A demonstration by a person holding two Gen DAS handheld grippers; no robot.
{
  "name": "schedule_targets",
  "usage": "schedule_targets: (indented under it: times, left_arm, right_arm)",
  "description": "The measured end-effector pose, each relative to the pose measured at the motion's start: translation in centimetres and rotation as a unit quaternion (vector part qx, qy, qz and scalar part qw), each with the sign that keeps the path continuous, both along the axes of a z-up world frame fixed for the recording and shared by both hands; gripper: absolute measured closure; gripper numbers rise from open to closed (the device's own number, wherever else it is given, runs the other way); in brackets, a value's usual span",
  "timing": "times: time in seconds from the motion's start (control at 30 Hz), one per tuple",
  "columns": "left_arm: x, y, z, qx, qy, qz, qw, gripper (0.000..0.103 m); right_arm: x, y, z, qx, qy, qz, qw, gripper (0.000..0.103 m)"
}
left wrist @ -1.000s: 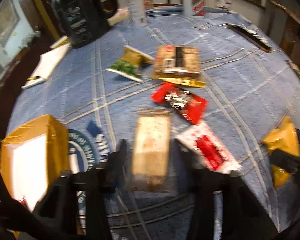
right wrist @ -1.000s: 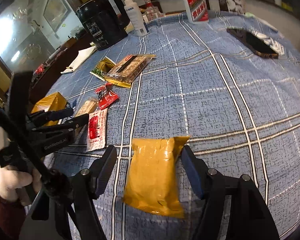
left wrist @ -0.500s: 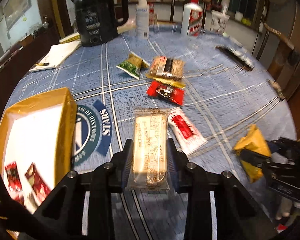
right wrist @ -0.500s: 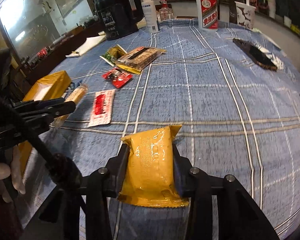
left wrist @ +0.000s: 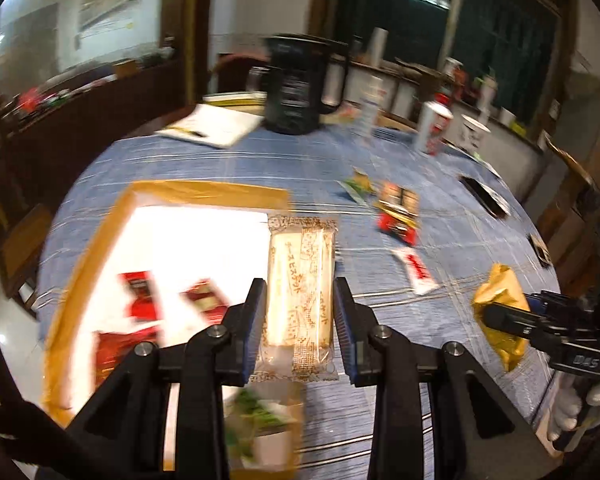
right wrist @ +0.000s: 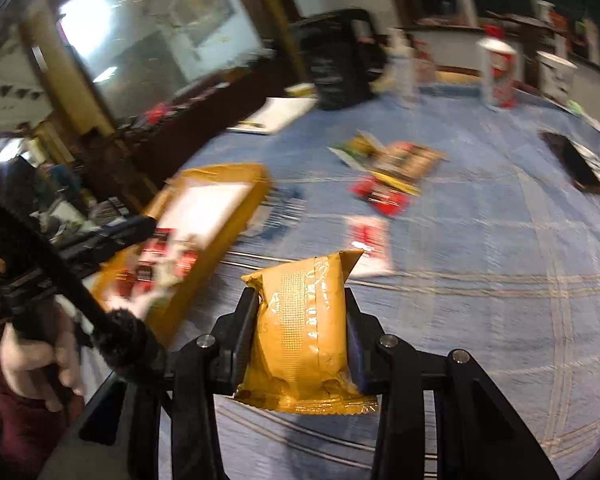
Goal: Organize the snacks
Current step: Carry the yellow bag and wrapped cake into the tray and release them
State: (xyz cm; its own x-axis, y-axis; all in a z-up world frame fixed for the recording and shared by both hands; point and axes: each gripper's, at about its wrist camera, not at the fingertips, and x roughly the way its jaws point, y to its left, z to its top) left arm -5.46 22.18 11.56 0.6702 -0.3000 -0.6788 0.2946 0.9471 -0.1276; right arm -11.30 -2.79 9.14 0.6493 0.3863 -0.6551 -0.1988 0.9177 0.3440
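While both hands are up off the blue plaid tablecloth (right wrist: pixel 500 248), each claw has a snack pinched in it: the left gripper (left wrist: pixel 300 320) is clamped on a long clear-wrapped biscuit pack (left wrist: pixel 300 280), pale cream inside with brown lettering down its length and a crimped end, and the right gripper (right wrist: pixel 300 332) squeezes a puffy mustard-yellow packet (right wrist: pixel 304 328), its foil glossy, seamed down the middle and crimped at both ends. The biscuit pack hangs over the near right edge of the yellow-sided box (left wrist: pixel 84 264), whose white floor already carries red packets (left wrist: pixel 140 296) (blurred, so I can't read them) and something green (left wrist: pixel 252 412) lower down. A white-gloved hand (right wrist: pixel 40 352) with a dark red sleeve holds the left tool. Beyond, loose on the cloth, lie a white-and-red sachet (right wrist: pixel 368 240), a red packet (right wrist: pixel 380 196), a brown striped pack (right wrist: pixel 408 160) and a green-and-yellow one (right wrist: pixel 356 148). At the far edge stand a black kettle (left wrist: pixel 300 88), a notepad (left wrist: pixel 216 124), a white bottle (left wrist: pixel 370 112) and a red-and-white bottle (right wrist: pixel 498 72).
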Motion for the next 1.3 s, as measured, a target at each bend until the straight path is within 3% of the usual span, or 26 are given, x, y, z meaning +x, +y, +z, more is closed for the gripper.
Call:
schedule_targets:
  times: [0.2, 0.47, 0.67, 0.87, 0.97, 1.03, 1.1, 1.17, 1.3]
  left_arm:
    - [1.0, 5.5, -1.4, -0.003, 0.012, 0.058, 0.9983, 0.068]
    - [3.0, 9.1, -5.2, -0.018, 0.051, 0.089, 0.9946, 0.068]
    - [3.5, 9.9, -6.6, -0.028, 0.068, 0.091, 0.9931, 0.068]
    - [2.5, 9.9, -6.0, -0.041, 0.051, 0.099, 0.9929, 0.067]
    - [1.1, 9.7, -4.9, -0.034, 0.031, 0.118, 0.9919, 0.053]
    - [0.0, 9.4, -4.3, -0.017, 0.018, 0.140, 0.9898, 0.031]
    - [-1.5, 8.9, -3.5, 0.002, 0.004, 0.167, 0.9860, 0.018]
    - [-2.9, 8.4, -2.9, 0.004, -0.009, 0.177, 0.9841, 0.015]
    - [-5.2, 7.6, -2.9, -0.045, -0.005, 0.163, 0.9857, 0.015]
  right_arm:
    - [3.4, 8.1, 1.6, 0.012, 0.000, 0.071, 0.997, 0.063]
    - [8.9, 16.5, -2.0, -0.026, 0.031, 0.105, 0.994, 0.063]
    - [12.4, 18.8, -4.5, -0.047, 0.052, 0.105, 0.992, 0.063]
    - [14.1, 18.8, -5.8, -0.035, 0.062, 0.089, 0.993, 0.060]
    - [13.5, 18.3, -5.2, -0.021, 0.050, 0.088, 0.995, 0.057]
    - [12.9, 17.7, -4.6, -0.009, 0.039, 0.089, 0.995, 0.057]
    - [12.1, 17.1, -3.9, 0.000, 0.029, 0.089, 0.996, 0.057]
    - [11.1, 16.3, -3.2, 0.011, 0.021, 0.089, 0.996, 0.057]
    - [8.7, 14.4, -2.1, 0.034, 0.005, 0.089, 0.995, 0.054]
